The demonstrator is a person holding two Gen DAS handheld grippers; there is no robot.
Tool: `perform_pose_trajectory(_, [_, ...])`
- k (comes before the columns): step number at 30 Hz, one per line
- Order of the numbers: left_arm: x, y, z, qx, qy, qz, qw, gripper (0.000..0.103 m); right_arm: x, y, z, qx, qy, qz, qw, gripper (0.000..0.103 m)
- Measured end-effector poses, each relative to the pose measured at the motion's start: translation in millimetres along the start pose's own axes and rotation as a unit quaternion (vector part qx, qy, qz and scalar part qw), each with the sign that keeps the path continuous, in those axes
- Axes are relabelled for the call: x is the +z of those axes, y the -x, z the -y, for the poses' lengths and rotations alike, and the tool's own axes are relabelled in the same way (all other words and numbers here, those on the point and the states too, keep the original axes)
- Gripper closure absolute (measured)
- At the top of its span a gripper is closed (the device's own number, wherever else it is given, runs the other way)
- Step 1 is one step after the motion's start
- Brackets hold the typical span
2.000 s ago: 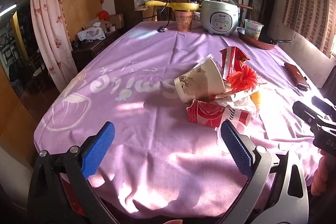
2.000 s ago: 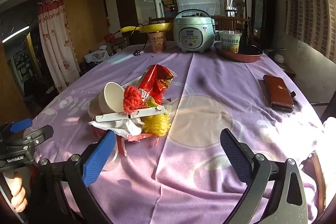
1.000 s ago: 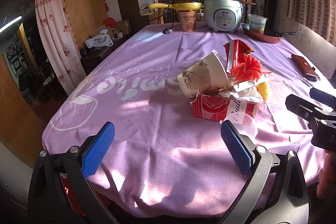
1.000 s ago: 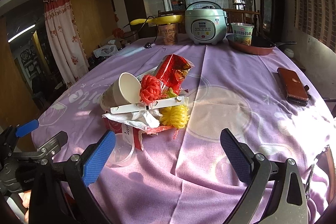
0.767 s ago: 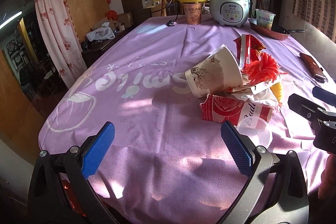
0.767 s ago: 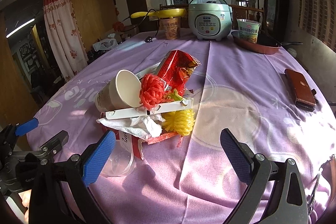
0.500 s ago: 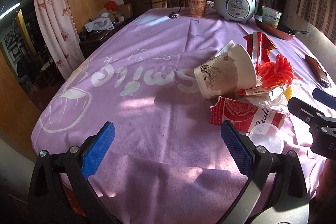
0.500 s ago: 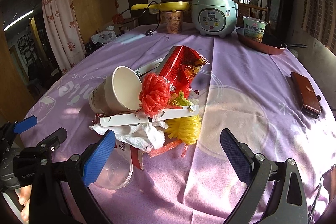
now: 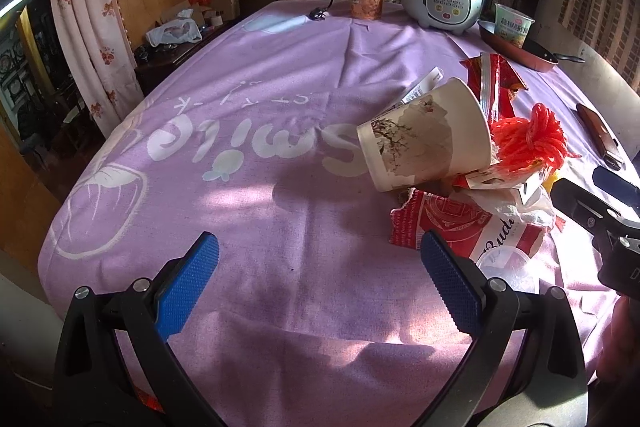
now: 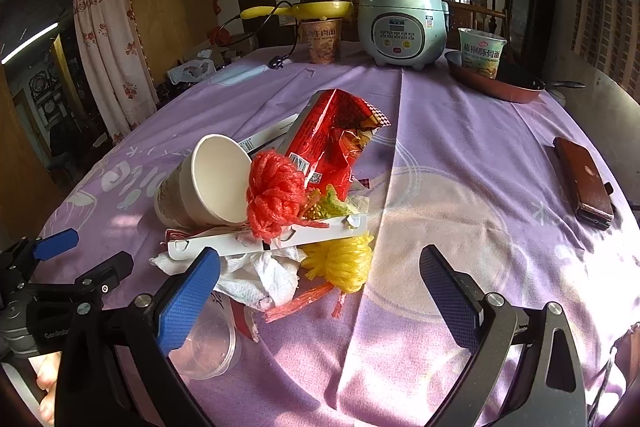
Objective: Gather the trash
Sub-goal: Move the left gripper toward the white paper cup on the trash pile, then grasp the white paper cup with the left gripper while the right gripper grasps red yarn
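A pile of trash lies on the purple tablecloth (image 9: 240, 195): a tipped paper cup (image 9: 424, 137) (image 10: 208, 183), a red snack bag (image 10: 332, 143), a red mesh ball (image 10: 274, 195) (image 9: 532, 141), a yellow mesh ball (image 10: 340, 263), crumpled tissue (image 10: 256, 275), a white card strip (image 10: 256, 241), a torn red carton (image 9: 452, 227) and a clear plastic lid (image 10: 208, 347) (image 9: 508, 267). My left gripper (image 9: 316, 287) is open and empty, left of the pile. My right gripper (image 10: 316, 295) is open and empty, just in front of the pile.
At the far end stand a rice cooker (image 10: 402, 23), a noodle cup (image 10: 322, 41), a yellow pan (image 10: 316, 9) and a red pan (image 10: 496, 81) holding a green noodle cup (image 10: 482, 53). A brown phone case (image 10: 584, 183) lies at the right.
Both grippers have moved forward toward the pile, which now looks larger and nearer. Both stay open and empty. The trash has not moved.
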State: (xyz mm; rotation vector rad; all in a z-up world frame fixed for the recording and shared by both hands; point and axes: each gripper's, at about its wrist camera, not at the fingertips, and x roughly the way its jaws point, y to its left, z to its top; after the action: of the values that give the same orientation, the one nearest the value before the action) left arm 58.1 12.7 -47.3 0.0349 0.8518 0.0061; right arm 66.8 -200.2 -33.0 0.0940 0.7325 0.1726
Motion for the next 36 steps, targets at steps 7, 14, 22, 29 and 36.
perform_pose_trajectory(7, [16.8,-3.4,5.2,-0.028,-0.004,-0.001,0.9996,0.006,0.7,-2.4,9.8,0.001,-0.015,0.0,1.0,0.005])
perform_pose_trajectory(14, [43.3,-7.8,21.6,-0.053,-0.019,0.005,0.9984,0.006,0.0,-6.9,9.6,0.003,-0.014,-0.004,1.0,0.005])
perform_pose_trajectory(22, [68.5,-39.9,37.3,-0.114,-0.012,-0.035,0.9928,0.006,1.6,-2.9,19.9,-0.003,-0.023,0.001,1.0,0.005])
perform_pose_trajectory(29, [71.5,-56.6,50.6,-0.125,-0.021,-0.046,0.9908,0.006,4.5,0.4,21.7,-0.002,-0.024,0.007,1.0,0.005])
perform_pose_trajectory(36, [69.5,-56.8,21.0,-0.138,0.025,-0.034,0.9896,0.014,11.8,9.7,15.5,0.005,-0.011,0.032,0.999,0.005])
